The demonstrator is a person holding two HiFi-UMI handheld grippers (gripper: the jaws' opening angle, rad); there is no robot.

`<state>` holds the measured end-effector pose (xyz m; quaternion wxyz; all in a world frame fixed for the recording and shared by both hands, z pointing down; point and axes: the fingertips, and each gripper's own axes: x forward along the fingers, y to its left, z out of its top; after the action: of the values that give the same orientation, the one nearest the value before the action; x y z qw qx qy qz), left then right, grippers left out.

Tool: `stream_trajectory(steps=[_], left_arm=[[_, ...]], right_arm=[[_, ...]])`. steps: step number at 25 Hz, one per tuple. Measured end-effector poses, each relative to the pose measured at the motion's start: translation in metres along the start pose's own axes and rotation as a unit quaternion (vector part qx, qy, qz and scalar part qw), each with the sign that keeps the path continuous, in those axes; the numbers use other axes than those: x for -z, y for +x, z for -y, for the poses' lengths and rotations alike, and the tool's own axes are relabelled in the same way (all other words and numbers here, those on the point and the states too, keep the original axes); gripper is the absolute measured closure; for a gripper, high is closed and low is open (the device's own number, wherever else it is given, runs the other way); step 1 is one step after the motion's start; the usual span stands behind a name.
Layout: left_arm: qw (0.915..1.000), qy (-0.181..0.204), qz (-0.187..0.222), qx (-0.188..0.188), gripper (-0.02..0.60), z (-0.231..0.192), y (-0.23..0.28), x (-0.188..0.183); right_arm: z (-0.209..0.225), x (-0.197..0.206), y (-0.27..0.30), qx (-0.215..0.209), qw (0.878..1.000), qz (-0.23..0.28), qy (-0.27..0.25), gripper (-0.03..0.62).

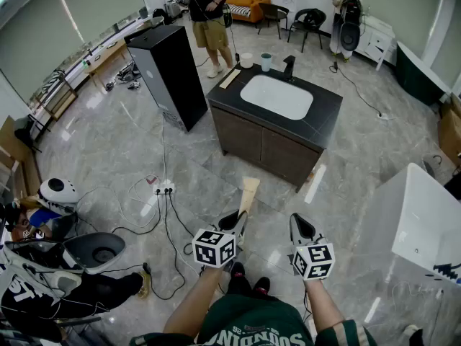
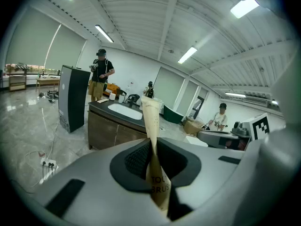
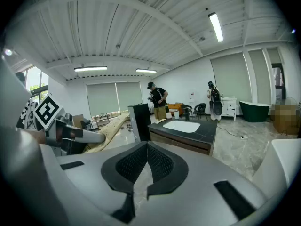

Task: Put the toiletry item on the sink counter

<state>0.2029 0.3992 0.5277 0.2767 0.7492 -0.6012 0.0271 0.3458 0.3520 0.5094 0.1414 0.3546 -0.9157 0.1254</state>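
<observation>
Since our left gripper (image 1: 235, 223) is clamped on the toothbrush packet (image 1: 248, 193) and the right gripper (image 1: 301, 229) is closed empty, pickup's done. We're well away from the sink counter (image 1: 328, 114), so placing's left.

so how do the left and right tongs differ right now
The left tongs are shut on a tan toothbrush packet that sticks out ahead of them; the right tongs are shut on nothing. The packet keeps the left tongs slightly parted, while the right tongs close tip to tip. Both are held low and point toward the sink counter.
</observation>
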Motion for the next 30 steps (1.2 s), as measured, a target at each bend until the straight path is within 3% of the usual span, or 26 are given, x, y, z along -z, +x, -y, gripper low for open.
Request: stream_trajectory(steps=[9, 30], left_arm=[[1.0, -0.006, 0.003, 0.001, 0.538, 0.004, -0.002, -0.002], [0.9998, -0.002, -0.003, 0.019, 0.538, -0.032, -0.001, -0.021]], right_arm=[[0.005, -0.002, -0.007, 0.019, 1.0, 0.021, 0.009, 0.549], [-0.026, -0.023, 0.027, 0.012, 1.0, 0.027, 0.004, 0.549]])
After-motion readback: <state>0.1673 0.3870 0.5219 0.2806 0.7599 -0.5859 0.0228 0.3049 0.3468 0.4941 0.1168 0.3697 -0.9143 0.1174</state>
